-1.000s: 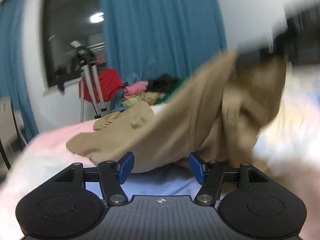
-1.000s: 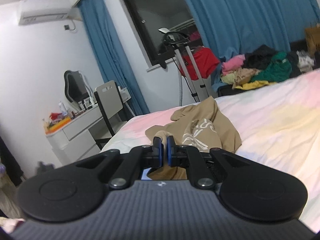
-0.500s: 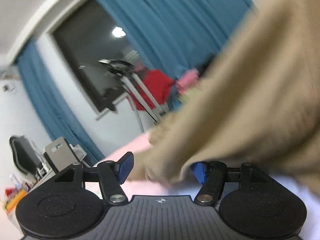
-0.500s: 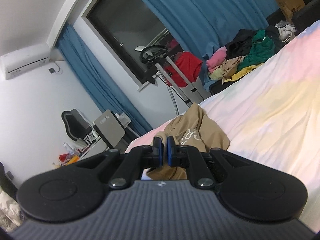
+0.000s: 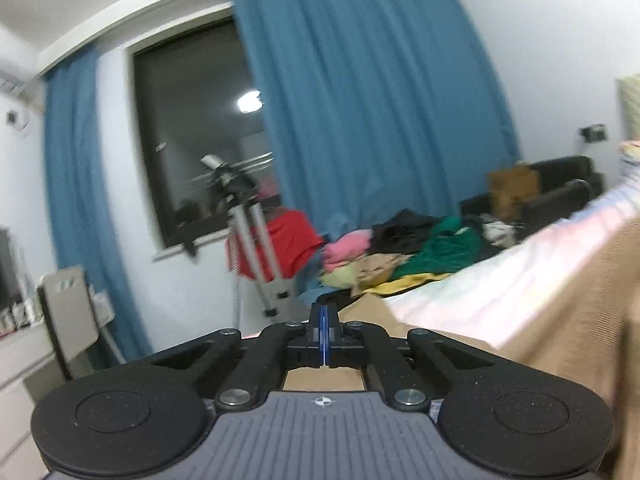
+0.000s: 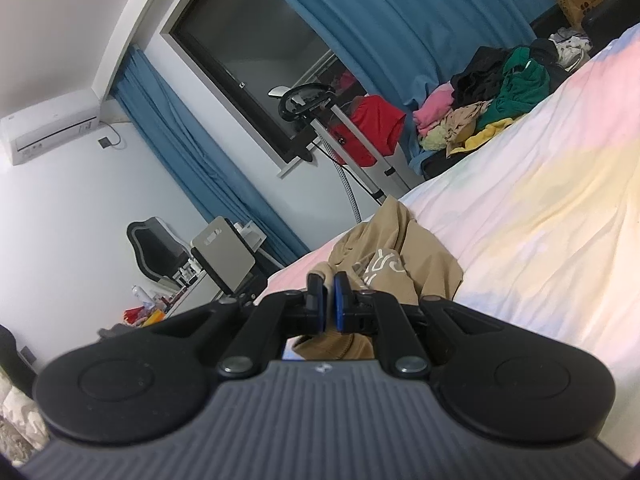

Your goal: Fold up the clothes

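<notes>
A tan garment (image 6: 400,264) with pale lettering lies bunched on the pastel bedsheet (image 6: 540,200). My right gripper (image 6: 327,300) is shut on a fold of it, and tan cloth fills the narrow gap between the blue pads. In the left wrist view the same tan garment (image 5: 560,340) rises along the right side and runs under the fingers. My left gripper (image 5: 322,320) is shut, its blue pads pressed together with the cloth's edge at their tips. This view is slightly blurred.
A heap of mixed clothes (image 5: 400,256) lies beyond the bed's far edge, next to a dark sofa (image 5: 560,196). A metal stand with a red garment (image 5: 256,240) is by the window. A chair (image 5: 68,312) and a desk (image 6: 160,308) are at the left.
The left jaws went from wide open to shut. The left view swung up off the cloth toward the window. The right view rolled, with its grip on the tan garment unchanged.
</notes>
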A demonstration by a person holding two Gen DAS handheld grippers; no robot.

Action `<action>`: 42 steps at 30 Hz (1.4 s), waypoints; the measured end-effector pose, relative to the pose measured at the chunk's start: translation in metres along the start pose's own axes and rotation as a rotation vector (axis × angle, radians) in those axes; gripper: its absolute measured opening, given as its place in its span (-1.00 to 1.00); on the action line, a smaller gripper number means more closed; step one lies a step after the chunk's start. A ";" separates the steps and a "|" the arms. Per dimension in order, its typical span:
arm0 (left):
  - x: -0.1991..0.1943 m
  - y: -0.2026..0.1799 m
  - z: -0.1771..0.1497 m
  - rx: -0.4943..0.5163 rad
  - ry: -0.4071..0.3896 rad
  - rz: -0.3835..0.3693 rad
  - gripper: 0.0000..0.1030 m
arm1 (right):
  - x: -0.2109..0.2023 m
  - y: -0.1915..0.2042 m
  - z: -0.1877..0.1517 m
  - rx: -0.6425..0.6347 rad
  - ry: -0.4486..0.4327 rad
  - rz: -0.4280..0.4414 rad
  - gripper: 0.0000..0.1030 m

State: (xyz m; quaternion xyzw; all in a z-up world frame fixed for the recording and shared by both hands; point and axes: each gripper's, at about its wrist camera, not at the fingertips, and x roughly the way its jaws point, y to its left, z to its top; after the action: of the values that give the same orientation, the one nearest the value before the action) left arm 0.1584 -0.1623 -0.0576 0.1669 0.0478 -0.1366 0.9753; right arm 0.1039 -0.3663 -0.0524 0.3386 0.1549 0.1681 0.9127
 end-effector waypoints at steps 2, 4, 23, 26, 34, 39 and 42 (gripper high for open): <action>-0.012 0.001 -0.006 -0.014 0.033 -0.100 -0.85 | -0.001 0.002 0.001 -0.007 -0.001 0.002 -0.82; -0.031 -0.008 -0.017 0.018 0.042 -0.187 -0.69 | -0.002 0.002 0.001 -0.005 -0.002 0.004 -0.82; 0.021 -0.084 -0.075 0.435 0.176 0.009 -0.60 | 0.003 -0.002 -0.005 -0.031 0.002 -0.041 -0.82; 0.008 -0.065 -0.076 0.405 0.187 -0.008 -0.85 | 0.009 0.000 -0.008 -0.049 0.020 -0.046 -0.82; -0.040 0.029 -0.041 0.052 0.220 -0.013 -0.90 | 0.018 0.023 -0.023 -0.199 0.075 -0.058 -0.82; -0.075 0.081 -0.005 -0.067 0.201 -0.023 -0.91 | 0.024 0.057 -0.042 -0.381 0.124 -0.039 -0.82; -0.119 0.103 0.006 -0.115 0.203 -0.027 -0.91 | 0.026 0.078 -0.059 -0.486 0.186 -0.006 -0.82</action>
State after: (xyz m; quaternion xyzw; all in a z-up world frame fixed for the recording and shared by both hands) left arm 0.0738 -0.0412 -0.0037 0.1228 0.1563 -0.1294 0.9715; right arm 0.0883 -0.2666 -0.0469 0.0919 0.1944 0.2281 0.9496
